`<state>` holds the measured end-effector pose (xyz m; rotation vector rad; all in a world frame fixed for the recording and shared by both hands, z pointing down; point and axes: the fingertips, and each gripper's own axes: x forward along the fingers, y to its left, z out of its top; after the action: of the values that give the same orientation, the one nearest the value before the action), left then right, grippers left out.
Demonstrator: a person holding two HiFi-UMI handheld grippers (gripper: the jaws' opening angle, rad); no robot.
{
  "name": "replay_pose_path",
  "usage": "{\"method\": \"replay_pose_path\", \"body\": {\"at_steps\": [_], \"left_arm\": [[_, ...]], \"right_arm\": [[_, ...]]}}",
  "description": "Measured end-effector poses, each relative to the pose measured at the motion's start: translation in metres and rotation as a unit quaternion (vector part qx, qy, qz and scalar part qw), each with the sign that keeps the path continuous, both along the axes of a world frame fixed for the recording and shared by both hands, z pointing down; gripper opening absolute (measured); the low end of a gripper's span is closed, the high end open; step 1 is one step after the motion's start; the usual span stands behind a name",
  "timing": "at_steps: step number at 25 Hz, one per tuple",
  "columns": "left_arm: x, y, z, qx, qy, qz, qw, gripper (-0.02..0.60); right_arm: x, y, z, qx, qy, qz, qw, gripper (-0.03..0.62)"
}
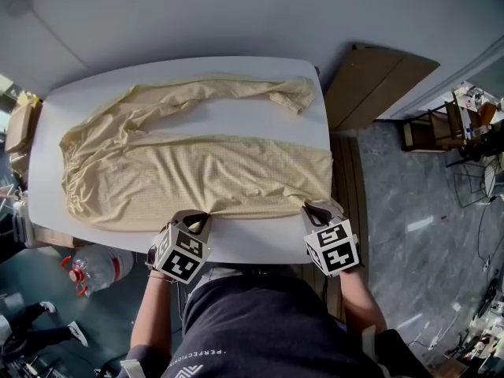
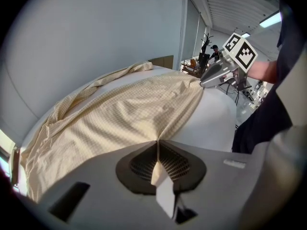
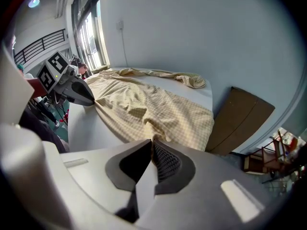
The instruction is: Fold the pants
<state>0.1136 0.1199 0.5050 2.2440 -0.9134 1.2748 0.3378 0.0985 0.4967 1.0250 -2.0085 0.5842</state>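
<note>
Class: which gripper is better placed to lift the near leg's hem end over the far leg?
Right. The right gripper is shut on the pants by the near leg's hem corner; the left gripper pinches mid-leg, nearer the waistband.

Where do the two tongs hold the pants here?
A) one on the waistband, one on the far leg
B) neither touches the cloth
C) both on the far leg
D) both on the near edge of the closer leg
D: the left tongs and the right tongs are both shut on the near edge of the pants, where the cloth puckers.
</note>
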Motion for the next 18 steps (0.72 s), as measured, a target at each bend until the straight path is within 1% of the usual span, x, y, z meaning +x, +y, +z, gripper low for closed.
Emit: {"method": "replay_pose_path", "body": {"at_steps": [6, 13, 18], "left_arm": [[-0.002, 0.011, -0.01, -0.002, 0.013, -0.024, 0.9996, 0.018], [-0.004, 0.041, -0.012, -0.022, 0.005, -0.043, 0.9988, 0.018], [-0.005, 0.06, -0.019, -0.02, 0.008, -0.059, 0.998, 0.017]], "right_arm": [[-0.002, 0.013, -0.008, -0.009, -0.014, -0.01, 1.0, 0.014], [-0.003, 0.037, -0.01, -0.029, -0.024, -0.042, 0.998, 0.014], [-0.006, 0.052, -0.016, -0.031, -0.029, -0.066, 0.997, 0.014]]}}
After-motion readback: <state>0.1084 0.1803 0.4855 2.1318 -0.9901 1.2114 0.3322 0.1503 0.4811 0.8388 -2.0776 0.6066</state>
